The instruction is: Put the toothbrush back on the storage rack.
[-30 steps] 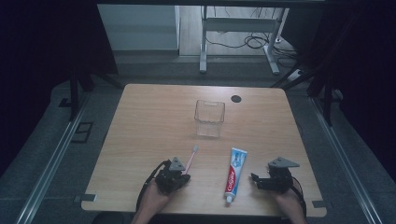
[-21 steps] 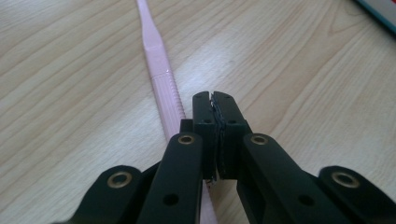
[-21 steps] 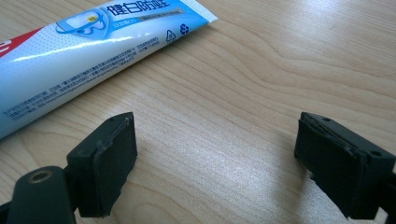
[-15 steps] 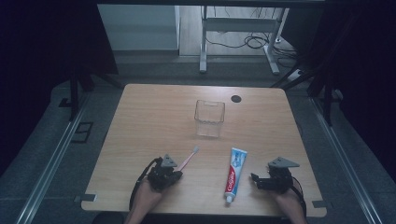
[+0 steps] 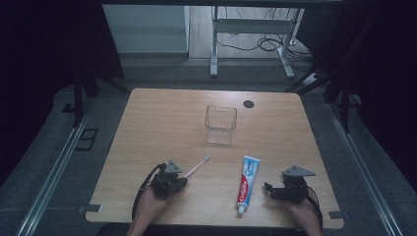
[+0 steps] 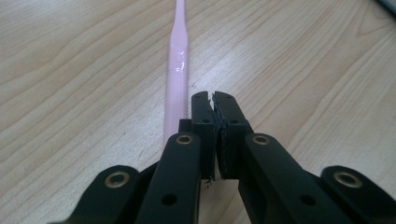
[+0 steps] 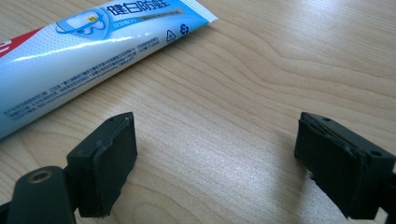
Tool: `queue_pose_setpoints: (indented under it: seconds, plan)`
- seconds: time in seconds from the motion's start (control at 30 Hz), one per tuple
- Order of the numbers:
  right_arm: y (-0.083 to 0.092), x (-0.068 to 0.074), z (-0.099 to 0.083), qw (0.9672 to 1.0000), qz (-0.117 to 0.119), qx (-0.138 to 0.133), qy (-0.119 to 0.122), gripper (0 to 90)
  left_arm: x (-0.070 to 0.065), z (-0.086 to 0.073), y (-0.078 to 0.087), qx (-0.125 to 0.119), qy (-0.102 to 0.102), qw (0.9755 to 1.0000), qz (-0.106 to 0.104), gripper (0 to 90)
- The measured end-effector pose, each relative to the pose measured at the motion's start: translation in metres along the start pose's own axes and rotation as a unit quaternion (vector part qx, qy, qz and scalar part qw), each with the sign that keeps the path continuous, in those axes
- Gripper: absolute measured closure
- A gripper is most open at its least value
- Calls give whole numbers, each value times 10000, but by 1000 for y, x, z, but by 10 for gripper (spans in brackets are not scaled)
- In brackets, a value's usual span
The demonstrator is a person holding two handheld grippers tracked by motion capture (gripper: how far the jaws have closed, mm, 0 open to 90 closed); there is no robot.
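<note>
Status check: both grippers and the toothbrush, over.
Left gripper shut, empty, jaws beside the pink toothbrush, not on it. Right gripper open, empty, beside the toothpaste tube. Clear cup upright mid-table, path unobstructed.

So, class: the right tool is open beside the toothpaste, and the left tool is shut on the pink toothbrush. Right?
Not quite. In the left gripper view the left tool is shut on nothing; the toothbrush lies beside its jaws. The right tool is open beside the toothpaste.
</note>
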State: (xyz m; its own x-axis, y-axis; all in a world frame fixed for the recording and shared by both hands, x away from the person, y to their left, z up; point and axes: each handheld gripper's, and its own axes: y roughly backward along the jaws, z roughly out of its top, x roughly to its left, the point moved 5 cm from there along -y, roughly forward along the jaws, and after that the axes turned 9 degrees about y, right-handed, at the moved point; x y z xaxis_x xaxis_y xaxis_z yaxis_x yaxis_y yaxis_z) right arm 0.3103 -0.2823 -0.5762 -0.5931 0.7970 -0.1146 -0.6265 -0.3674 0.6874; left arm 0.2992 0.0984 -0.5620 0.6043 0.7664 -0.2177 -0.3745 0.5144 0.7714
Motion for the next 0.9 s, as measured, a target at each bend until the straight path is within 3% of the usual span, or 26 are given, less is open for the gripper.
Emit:
queue_pose_setpoints:
  seconds: [0.33,0.9]
  plan:
    - [0,0,0,10000,2,0,-1,128,0,6,4,33,-37,10000,-23,800]
    - [0,0,0,10000,2,0,1,128,1,19,-5,241,-89,9995,167,631]
